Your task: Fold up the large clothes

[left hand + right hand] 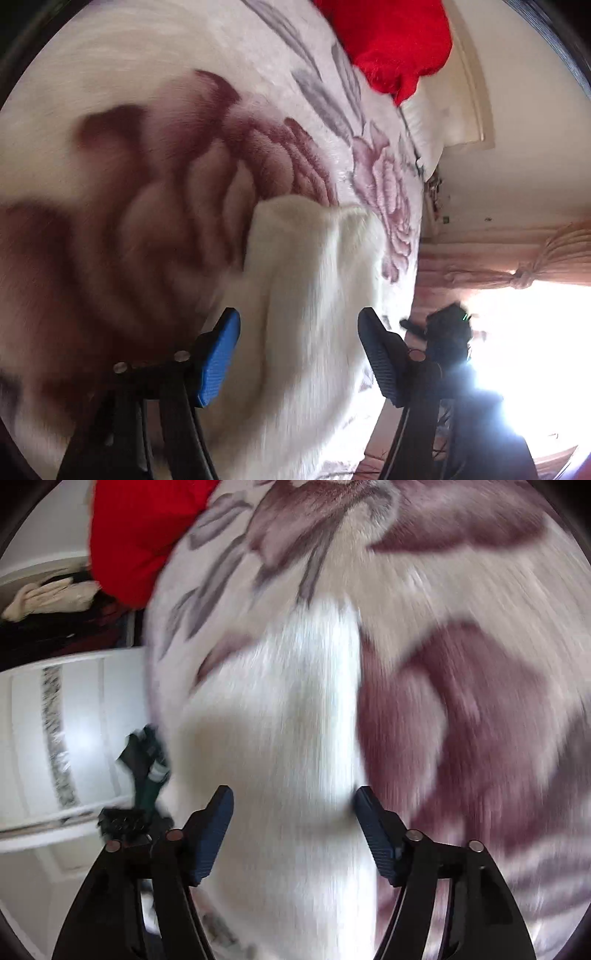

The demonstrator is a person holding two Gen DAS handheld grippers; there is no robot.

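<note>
- Left wrist: my left gripper (299,354) has its blue fingers (218,362) spread wide, gripping nothing. The white fluffy garment (314,295) lies ahead between them on the rose-patterned blanket (155,177); a red cloth (391,40) sits at the far end.
- Right wrist: my right gripper (295,830) is spread wide too, with the white fluffy garment (295,709) lying between its fingers on the blurred blanket (461,701). The red cloth (140,535) shows at upper left.

A garment (314,277) lies on the blanket (147,147), directly ahead of and between the spread fingers of both grippers; a second cloth (391,44) sits on the blanket's far edge, well beyond it
</note>
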